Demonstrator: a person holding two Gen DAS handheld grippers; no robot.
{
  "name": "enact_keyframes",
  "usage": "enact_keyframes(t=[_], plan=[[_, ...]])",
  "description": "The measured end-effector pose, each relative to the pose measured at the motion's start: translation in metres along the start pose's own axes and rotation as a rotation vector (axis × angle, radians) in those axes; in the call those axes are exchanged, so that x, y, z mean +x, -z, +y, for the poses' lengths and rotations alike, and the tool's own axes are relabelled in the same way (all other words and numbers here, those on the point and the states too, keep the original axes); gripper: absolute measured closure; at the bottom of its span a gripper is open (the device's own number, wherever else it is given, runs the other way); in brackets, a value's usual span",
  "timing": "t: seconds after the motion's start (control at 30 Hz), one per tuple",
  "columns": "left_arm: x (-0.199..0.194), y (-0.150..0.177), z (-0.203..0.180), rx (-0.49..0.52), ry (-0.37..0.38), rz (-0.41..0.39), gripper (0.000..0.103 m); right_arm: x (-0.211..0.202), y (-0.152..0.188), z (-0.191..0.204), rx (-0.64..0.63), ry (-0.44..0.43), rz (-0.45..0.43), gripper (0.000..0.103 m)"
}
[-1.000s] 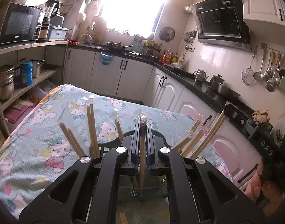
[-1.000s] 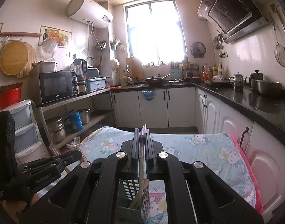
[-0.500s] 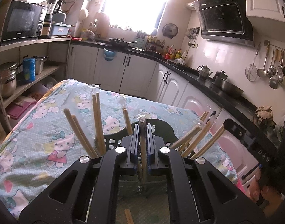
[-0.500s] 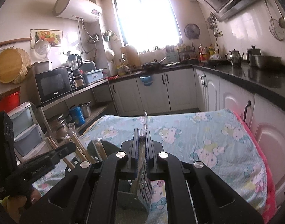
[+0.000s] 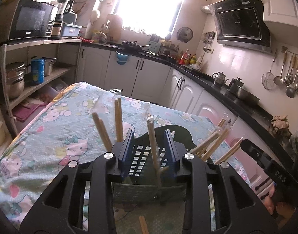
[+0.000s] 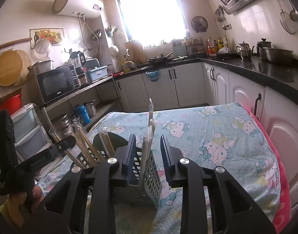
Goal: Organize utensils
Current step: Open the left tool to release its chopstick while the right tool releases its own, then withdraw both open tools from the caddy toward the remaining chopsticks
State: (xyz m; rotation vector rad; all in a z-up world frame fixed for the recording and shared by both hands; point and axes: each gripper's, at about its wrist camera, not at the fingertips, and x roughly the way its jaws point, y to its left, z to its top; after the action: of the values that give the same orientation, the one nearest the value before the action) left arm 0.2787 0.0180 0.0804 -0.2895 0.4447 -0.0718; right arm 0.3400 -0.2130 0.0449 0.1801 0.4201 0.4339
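A dark perforated utensil holder (image 5: pixel 145 156) stands on the Hello Kitty tablecloth (image 5: pixel 57 128). Several wrapped wooden chopstick pairs stand in it. My left gripper (image 5: pixel 150 134) is open; one wrapped chopstick pair (image 5: pixel 152 142) stands loose between its jaws inside the holder. My right gripper (image 6: pixel 148 139) is open above the holder (image 6: pixel 149 169); a wrapped chopstick pair (image 6: pixel 149 136) stands free between its jaws. More chopsticks (image 6: pixel 84 146) lean at the holder's left side.
The other handheld gripper shows at the right edge of the left view (image 5: pixel 274 169) and at the left of the right view (image 6: pixel 31 161). A shelf with pots (image 5: pixel 16 76) is left; white cabinets (image 6: pixel 246 105) and a black counter run right.
Both grippers were shut on chopstick pairs; both have opened and let them go into the holder. The holder has come nearer in both views.
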Motion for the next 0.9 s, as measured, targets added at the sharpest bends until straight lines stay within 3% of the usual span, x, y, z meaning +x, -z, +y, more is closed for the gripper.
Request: enact_keyframes(t=[0.9], plan=[[-0.043, 0.022, 0.006, 0.004, 0.012, 0.031, 0.026, -0.031, 0.02, 0.014, -0.021, -0.002, 0.051, 0.057]])
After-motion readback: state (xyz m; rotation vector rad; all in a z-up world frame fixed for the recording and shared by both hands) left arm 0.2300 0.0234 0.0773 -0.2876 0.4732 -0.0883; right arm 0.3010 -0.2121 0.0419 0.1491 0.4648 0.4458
